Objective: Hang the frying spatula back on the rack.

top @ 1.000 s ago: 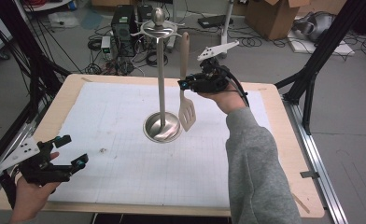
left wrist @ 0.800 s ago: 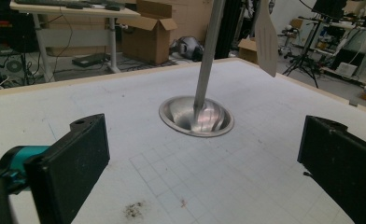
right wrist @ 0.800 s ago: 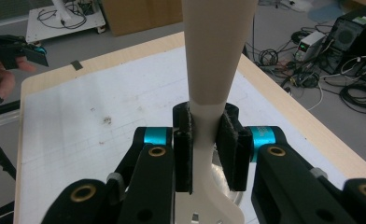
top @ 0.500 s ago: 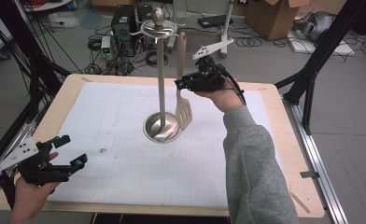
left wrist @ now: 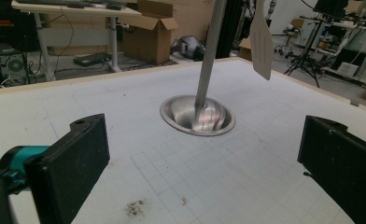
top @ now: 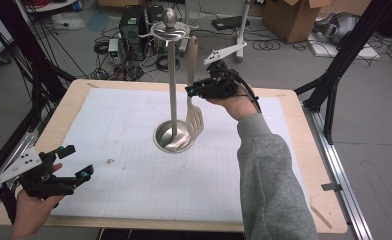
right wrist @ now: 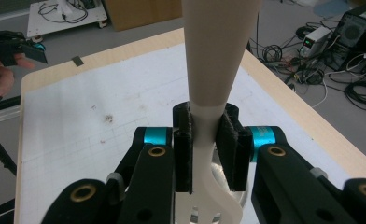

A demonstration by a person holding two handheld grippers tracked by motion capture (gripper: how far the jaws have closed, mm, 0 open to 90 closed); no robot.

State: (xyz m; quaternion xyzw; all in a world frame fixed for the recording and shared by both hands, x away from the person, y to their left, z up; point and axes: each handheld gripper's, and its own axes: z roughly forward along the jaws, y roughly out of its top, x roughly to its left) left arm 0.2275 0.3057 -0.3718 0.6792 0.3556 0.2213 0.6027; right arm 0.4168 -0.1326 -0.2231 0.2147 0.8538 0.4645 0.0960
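From above, the right gripper (top: 191, 91) clamps the cream slotted spatula (top: 194, 120), upright beside the steel utensil stand (top: 173, 80) on the white gridded mat (top: 184, 180). The left gripper (left wrist: 200, 163) hovers low over the mat, gaping empty. The right gripper's pads (right wrist: 183, 149) pinch the spatula's neck.

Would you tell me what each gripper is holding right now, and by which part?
The right gripper is shut on the beige spatula, clamping its narrow neck between handle and slotted blade. The left gripper holds nothing; its jaws stand open above the table.
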